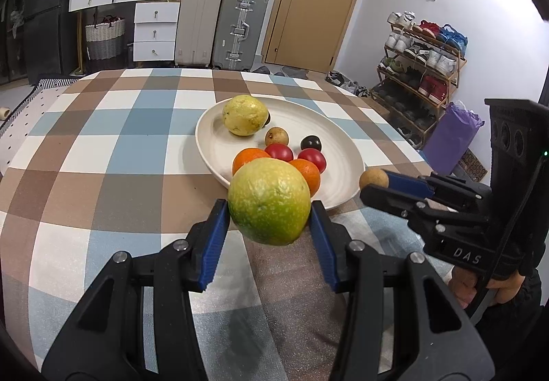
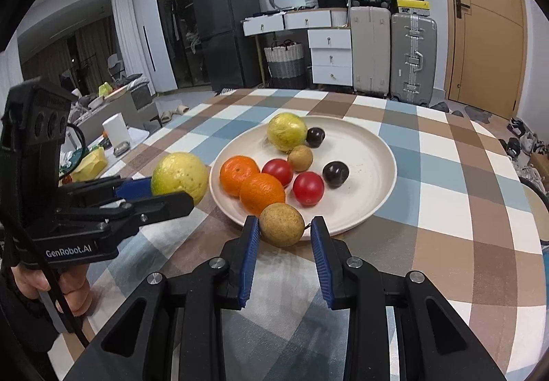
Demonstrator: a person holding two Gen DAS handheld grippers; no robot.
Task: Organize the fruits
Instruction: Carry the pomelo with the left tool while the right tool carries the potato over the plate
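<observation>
My left gripper (image 1: 270, 214) is shut on a large green-yellow fruit (image 1: 269, 201), held just short of the white plate (image 1: 212, 127); the same fruit (image 2: 180, 175) shows in the right wrist view left of the plate (image 2: 370, 209). My right gripper (image 2: 282, 226) holds a small brown round fruit (image 2: 281, 224) at the plate's near rim; its left pad touches it, the right pad meets its stem. It also shows in the left wrist view (image 1: 373, 178). On the plate lie a yellow fruit (image 2: 286, 131), two oranges (image 2: 260, 192), two red tomatoes (image 2: 308, 188), two dark plums (image 2: 335, 173) and a brown fruit (image 2: 300, 158).
The round table has a checked cloth (image 2: 446, 195) in blue, brown and white. Suitcases (image 2: 413, 55), white drawers (image 2: 331, 51) and a door (image 2: 487, 21) stand behind it. A shoe rack (image 1: 422, 62) is to the right. A low table with clutter (image 2: 109, 137) is to the left.
</observation>
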